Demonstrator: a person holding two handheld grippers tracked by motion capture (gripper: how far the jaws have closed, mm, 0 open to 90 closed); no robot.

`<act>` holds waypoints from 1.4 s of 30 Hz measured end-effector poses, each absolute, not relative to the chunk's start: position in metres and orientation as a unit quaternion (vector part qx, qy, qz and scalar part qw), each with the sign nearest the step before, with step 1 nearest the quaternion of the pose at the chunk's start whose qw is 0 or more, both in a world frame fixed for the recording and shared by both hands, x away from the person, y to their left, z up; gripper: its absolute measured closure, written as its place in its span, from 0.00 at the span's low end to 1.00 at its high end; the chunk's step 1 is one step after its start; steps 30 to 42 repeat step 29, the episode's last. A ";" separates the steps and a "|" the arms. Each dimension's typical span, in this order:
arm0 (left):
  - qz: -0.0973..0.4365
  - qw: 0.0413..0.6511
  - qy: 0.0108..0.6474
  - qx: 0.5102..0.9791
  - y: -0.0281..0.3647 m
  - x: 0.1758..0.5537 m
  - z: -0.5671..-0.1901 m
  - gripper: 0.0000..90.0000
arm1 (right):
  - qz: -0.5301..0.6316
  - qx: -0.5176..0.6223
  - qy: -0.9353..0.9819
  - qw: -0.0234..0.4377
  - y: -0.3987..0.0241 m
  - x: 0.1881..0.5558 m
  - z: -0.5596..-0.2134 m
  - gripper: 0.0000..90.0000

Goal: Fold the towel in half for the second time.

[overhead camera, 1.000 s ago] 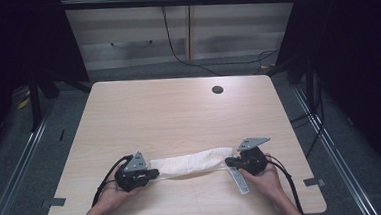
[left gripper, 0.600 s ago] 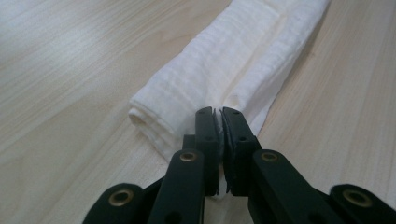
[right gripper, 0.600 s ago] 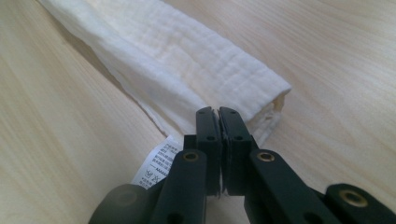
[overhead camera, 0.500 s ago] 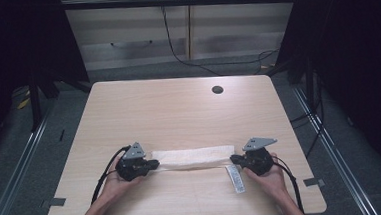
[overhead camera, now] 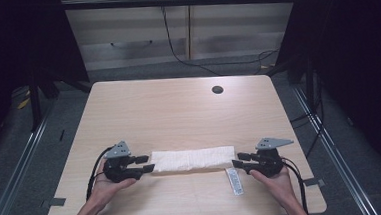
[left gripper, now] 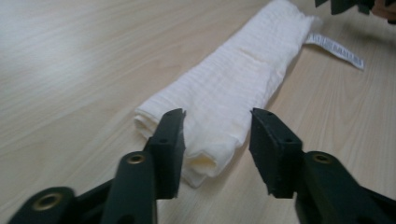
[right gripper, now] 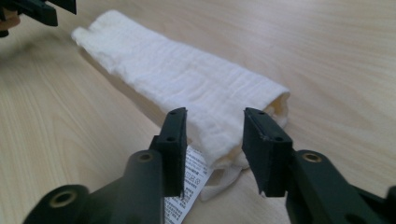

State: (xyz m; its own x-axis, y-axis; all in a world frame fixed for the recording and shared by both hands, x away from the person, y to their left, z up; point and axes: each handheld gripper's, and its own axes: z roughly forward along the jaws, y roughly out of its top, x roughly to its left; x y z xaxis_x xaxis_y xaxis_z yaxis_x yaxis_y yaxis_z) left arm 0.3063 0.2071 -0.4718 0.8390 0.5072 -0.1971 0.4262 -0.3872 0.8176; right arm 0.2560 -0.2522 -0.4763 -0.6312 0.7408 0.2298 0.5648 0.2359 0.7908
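Note:
A white cloth, folded into a long narrow strip, lies flat near the table's front edge, and its printed label sticks out at the right end. My left gripper sits at the strip's left end. Its jaws have just been opening and stand apart, clear of the cloth. In the left gripper view the cloth runs away from the gripper, whose pads do not touch it. My right gripper is at the right end. Its jaws too have just been opening and hold nothing. The cloth end lies just beyond the right gripper, above the label.
The light wooden table has a round cable hole at the back right. Cables trail from both grippers over the front edge. Behind the table stands a cabinet, with dark floor on both sides.
Both grippers were shut on the cloth's ends. They have let go and opened, and the cloth now lies straight and flat. The hands have drawn slightly apart.

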 end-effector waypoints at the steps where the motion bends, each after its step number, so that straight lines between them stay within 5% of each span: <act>1: 0.039 0.478 0.285 0.830 0.210 0.305 -0.470 0.56 | 0.459 0.423 0.775 0.098 -0.253 0.255 -0.473 0.62; 24: 0.085 0.456 0.404 0.788 0.282 0.275 -0.480 0.25 | 0.462 0.491 0.717 0.173 -0.310 0.213 -0.469 0.47; 42: 0.077 0.459 0.416 0.781 0.289 0.276 -0.486 0.22 | 0.461 0.498 0.713 0.175 -0.314 0.210 -0.472 0.46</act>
